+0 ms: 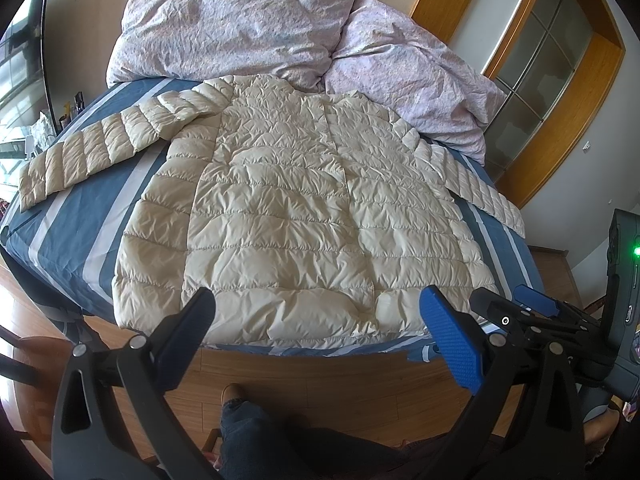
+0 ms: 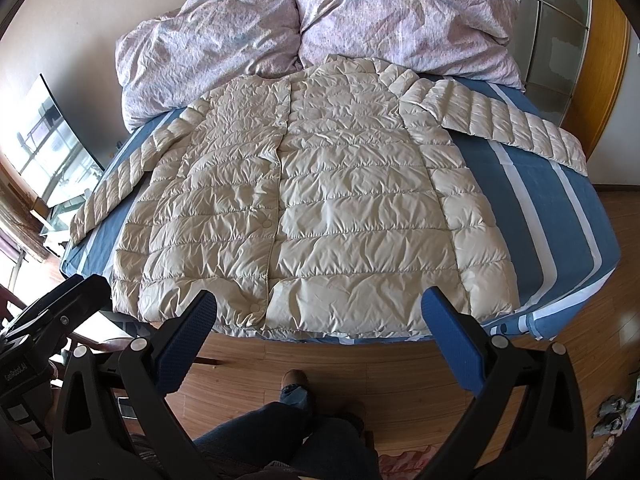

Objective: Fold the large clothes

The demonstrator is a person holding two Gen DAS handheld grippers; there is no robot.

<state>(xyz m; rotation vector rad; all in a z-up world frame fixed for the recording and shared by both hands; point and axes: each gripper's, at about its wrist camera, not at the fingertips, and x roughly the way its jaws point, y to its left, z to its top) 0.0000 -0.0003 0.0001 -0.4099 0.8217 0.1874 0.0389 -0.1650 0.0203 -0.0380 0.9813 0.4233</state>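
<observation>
A cream quilted down jacket (image 1: 296, 216) lies flat and front up on the blue striped bed, both sleeves spread out to the sides; it also shows in the right wrist view (image 2: 316, 216). My left gripper (image 1: 316, 300) is open and empty, held just short of the jacket's hem at the bed's near edge. My right gripper (image 2: 318, 304) is open and empty, also above the hem. The right gripper (image 1: 516, 304) shows at the right in the left wrist view. The left gripper's body is at the lower left of the right wrist view.
Two lilac floral pillows (image 1: 240, 20) (image 2: 404, 16) lie at the head of the bed (image 2: 560, 216). A wooden glazed door (image 1: 552, 60) stands at the right. Wooden floor (image 2: 360, 364) and the person's legs (image 2: 296, 420) are below the grippers. A window (image 2: 52, 148) is at the left.
</observation>
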